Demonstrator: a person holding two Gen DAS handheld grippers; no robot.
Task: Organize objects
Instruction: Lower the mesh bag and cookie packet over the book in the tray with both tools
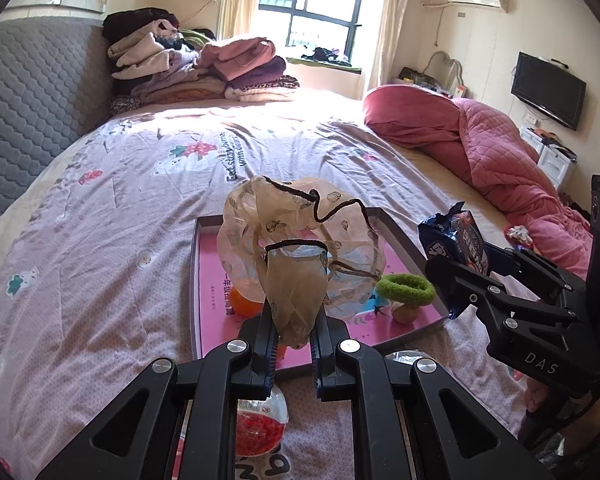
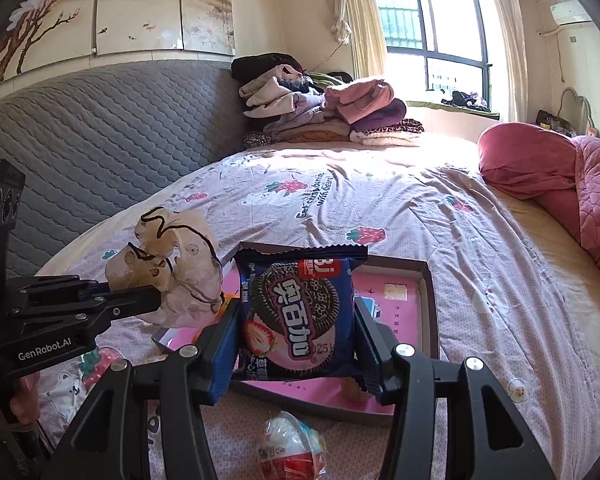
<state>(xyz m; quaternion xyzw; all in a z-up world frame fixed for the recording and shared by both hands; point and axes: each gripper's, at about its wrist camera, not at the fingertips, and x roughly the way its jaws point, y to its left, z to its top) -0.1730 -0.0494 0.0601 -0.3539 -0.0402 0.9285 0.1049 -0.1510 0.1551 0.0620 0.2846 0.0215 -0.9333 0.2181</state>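
Both grippers loaded above the bed: the left gripper [image 1: 294, 280] is clamped on a sheer scrunchie [image 1: 296, 240], the right gripper [image 2: 296, 312] on an upright cookie packet [image 2: 298, 312]. The pink tray [image 1: 210, 264] lies directly ahead of and below both; the left load hangs over its interior, nearer to release

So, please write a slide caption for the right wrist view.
Right gripper holds a cookie packet above the pink tray.
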